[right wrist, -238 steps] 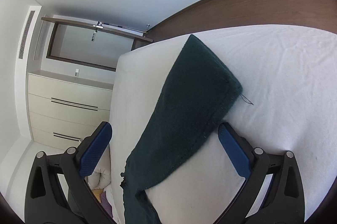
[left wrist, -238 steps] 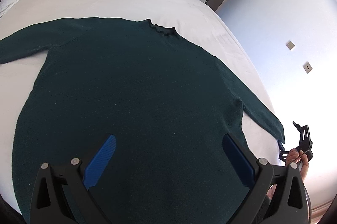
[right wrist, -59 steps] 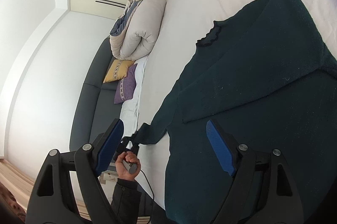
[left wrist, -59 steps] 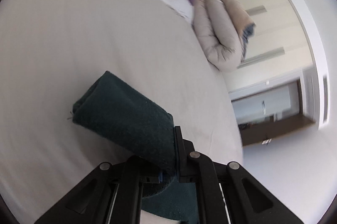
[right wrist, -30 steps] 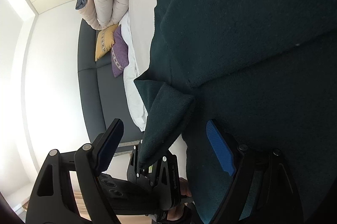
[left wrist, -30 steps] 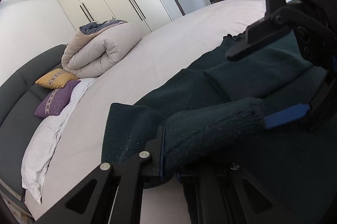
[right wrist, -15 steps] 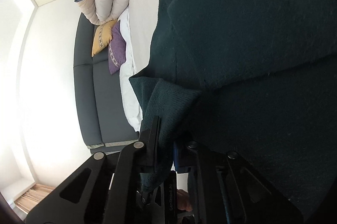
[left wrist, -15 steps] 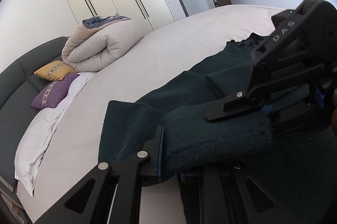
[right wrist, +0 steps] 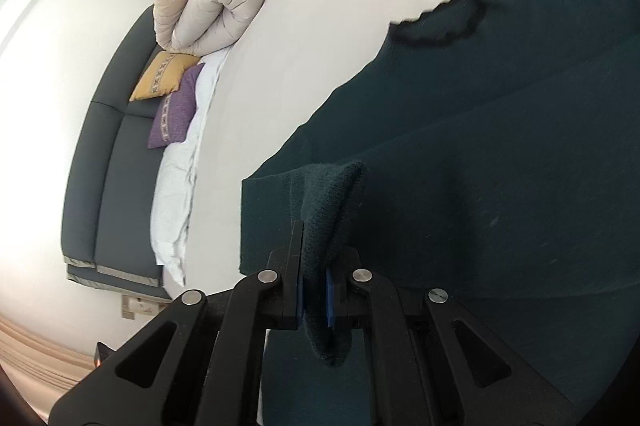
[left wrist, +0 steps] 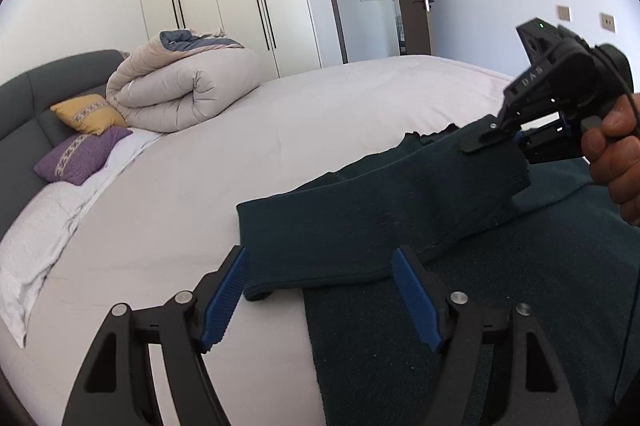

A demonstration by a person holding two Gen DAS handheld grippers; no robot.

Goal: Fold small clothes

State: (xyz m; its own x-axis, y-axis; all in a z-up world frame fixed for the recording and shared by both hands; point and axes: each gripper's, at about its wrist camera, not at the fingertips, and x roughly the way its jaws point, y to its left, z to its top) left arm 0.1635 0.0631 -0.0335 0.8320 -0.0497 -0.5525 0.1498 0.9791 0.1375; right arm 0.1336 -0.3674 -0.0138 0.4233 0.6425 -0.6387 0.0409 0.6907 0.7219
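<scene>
A dark green sweater (left wrist: pixel 500 298) lies on the white bed (left wrist: pixel 328 121); it also fills the right of the right wrist view (right wrist: pixel 500 165). Its left sleeve (left wrist: pixel 380 218) is folded across the body. My right gripper (right wrist: pixel 314 290) is shut on the sleeve's cuff (right wrist: pixel 332 193) and holds it just above the sweater; it shows in the left wrist view (left wrist: pixel 496 137) at the right. My left gripper (left wrist: pixel 320 290) is open and empty, its blue pads either side of the sleeve's fold at the sweater's edge. The neckline (right wrist: pixel 444 21) is far right.
A rolled beige duvet (left wrist: pixel 180 89) lies at the head of the bed with a yellow pillow (left wrist: pixel 88 113) and a purple pillow (left wrist: pixel 80 153) against a dark grey headboard (left wrist: pixel 24 105). Wardrobes and a doorway stand behind.
My left gripper has let go of the sleeve and opened. My right gripper, shut on the cuff, has carried it rightward across the sweater body.
</scene>
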